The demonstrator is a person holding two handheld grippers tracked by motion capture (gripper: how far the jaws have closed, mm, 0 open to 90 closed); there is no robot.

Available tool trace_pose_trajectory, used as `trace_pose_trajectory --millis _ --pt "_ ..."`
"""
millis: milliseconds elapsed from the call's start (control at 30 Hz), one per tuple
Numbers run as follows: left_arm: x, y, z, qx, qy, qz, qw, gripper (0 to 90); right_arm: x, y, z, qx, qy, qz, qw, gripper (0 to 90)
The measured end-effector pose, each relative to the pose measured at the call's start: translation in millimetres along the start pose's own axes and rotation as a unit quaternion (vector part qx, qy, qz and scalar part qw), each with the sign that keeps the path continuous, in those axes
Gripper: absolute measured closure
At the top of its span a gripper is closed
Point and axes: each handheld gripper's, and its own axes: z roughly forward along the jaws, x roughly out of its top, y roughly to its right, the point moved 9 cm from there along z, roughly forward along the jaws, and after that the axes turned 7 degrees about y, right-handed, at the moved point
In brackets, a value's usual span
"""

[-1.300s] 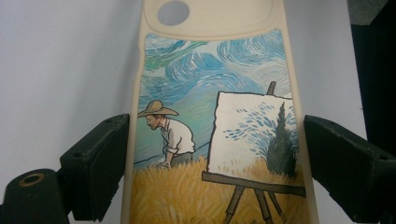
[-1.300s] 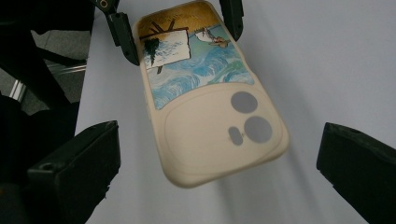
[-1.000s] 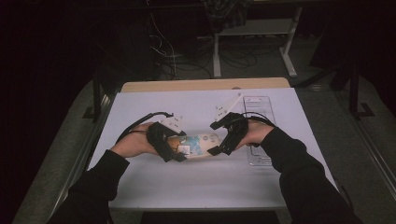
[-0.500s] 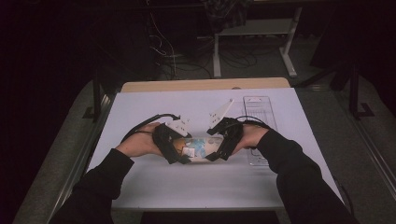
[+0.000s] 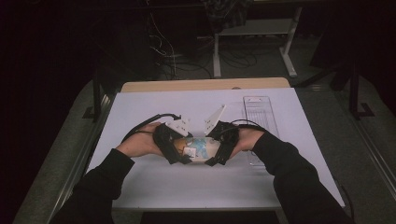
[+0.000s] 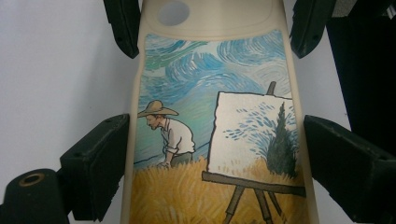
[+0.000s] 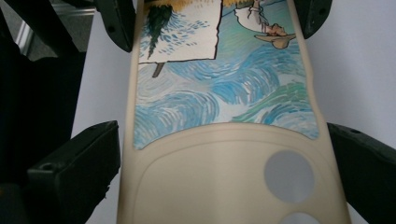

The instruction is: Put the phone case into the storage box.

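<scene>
Phone case [image 5: 201,148] between both grippers — clear tray [image 5: 259,122] just beside.

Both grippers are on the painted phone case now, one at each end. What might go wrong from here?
The phone case looks thin and soft; both grippers, left gripper and right gripper, straddle its side edges, so squeezing or pulling unevenly could bow or twist it. The clear tray lies close beside the right gripper and could get knocked.

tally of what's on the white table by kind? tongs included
Tongs: 2, left tongs and right tongs, one at each end of the case
Painted phone case: 1
Clear plastic tray: 1
Total: 4
</scene>
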Motion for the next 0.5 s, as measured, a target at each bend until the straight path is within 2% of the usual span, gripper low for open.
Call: trace_pose_trajectory --millis 200,267,500 --pt "0.7 0.9 1.0 -0.001 0.001 -0.006 1.0 10.5 -3.2 0.0 3.0 0.001 -0.018 -0.002 0.9998 0.0" --pt "0.7 0.8 0.8 0.0 0.0 -0.005 1.0 10.5 -3.2 0.6 2.9 -0.003 -0.019 -0.003 0.9998 3.6" --pt "0.8 0.9 1.2 -0.001 -0.002 -0.003 1.0 10.5 -2.5 -0.1 2.3 -0.001 -0.02 -0.005 0.9998 5.6"
